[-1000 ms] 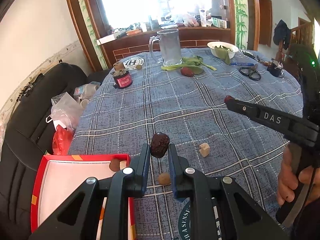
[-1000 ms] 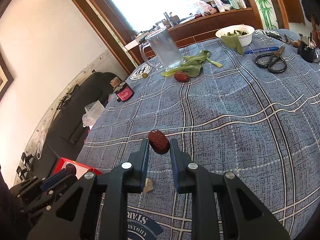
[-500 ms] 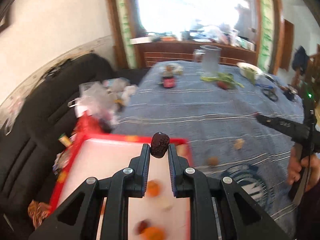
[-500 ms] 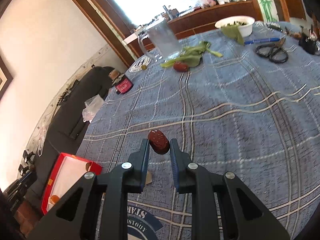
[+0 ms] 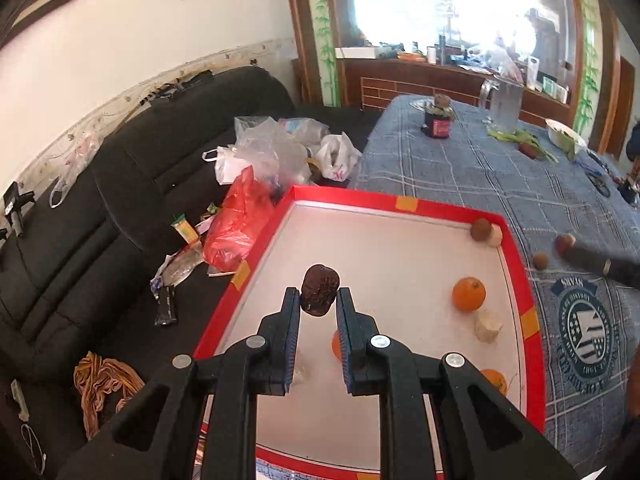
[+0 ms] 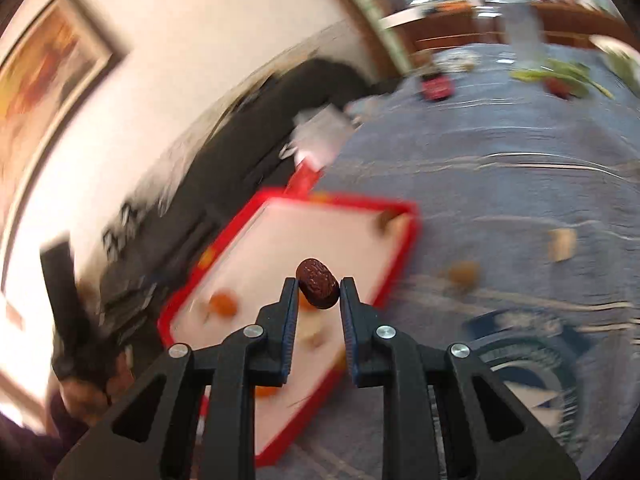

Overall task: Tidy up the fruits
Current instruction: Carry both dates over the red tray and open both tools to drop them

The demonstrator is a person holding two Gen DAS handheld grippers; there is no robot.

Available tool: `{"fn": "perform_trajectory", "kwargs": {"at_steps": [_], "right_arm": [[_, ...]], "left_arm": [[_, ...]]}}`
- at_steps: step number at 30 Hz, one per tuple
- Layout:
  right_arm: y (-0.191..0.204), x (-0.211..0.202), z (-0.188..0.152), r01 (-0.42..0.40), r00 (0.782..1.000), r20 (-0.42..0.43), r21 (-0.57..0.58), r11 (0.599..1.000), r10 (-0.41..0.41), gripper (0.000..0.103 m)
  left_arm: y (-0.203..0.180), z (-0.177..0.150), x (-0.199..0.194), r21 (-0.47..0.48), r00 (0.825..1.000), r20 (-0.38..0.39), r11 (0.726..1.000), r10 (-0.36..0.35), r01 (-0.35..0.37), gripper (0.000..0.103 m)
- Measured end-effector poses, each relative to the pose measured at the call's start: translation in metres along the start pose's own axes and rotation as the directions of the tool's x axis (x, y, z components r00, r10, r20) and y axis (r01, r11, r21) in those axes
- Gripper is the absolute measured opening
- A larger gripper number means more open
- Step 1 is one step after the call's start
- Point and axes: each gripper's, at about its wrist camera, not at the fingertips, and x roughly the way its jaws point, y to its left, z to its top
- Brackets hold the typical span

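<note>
Left gripper (image 5: 319, 307): fingers narrow, pinching a dark wrinkled date (image 5: 319, 289) at their tips, held above the near-left part of the red tray (image 5: 527, 288).
Right gripper (image 6: 319, 297): fingers narrow, clamped on a second dark red date (image 6: 318, 283), over the tray's right rim; this view is motion-blurred.
Red tray: white floor, red walls with orange tape patches, lying on the blue plaid tablecloth (image 5: 480, 168) at its sofa-side edge.
In the tray: a mandarin (image 5: 469, 294) near the right wall, a pale chunk (image 5: 488, 326) just beside it, a brown round fruit (image 5: 480, 229) touching another pale piece in the far right corner.
Outside the tray: a small brown fruit (image 5: 540, 260) on the cloth just beside the right wall.
Far from the tray: glass pitcher (image 5: 505, 105) and dark jar (image 5: 437, 122) on the cloth.
Left of the tray: black sofa (image 5: 100, 208) with plastic bags (image 5: 272, 152).
</note>
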Motion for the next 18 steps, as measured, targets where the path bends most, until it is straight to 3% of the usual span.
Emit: {"fn": "perform_trajectory", "kwargs": {"at_steps": [6,18], "right_arm": [[0.029,0.038,-0.027,0.043,0.994,-0.091,-0.105,0.994,-0.053,0.023],[0.038,0.042,-0.049,0.129,0.984,-0.099,-0.167,0.978,-0.147,0.023]], "left_arm": [[-0.008,-0.013,0.009,0.030,0.998,-0.030,0.998,-0.054,0.055,0.017],[-0.018,-0.022,0.012,0.086,0.998,-0.033,0.995,-0.047,0.049,0.017]]}}
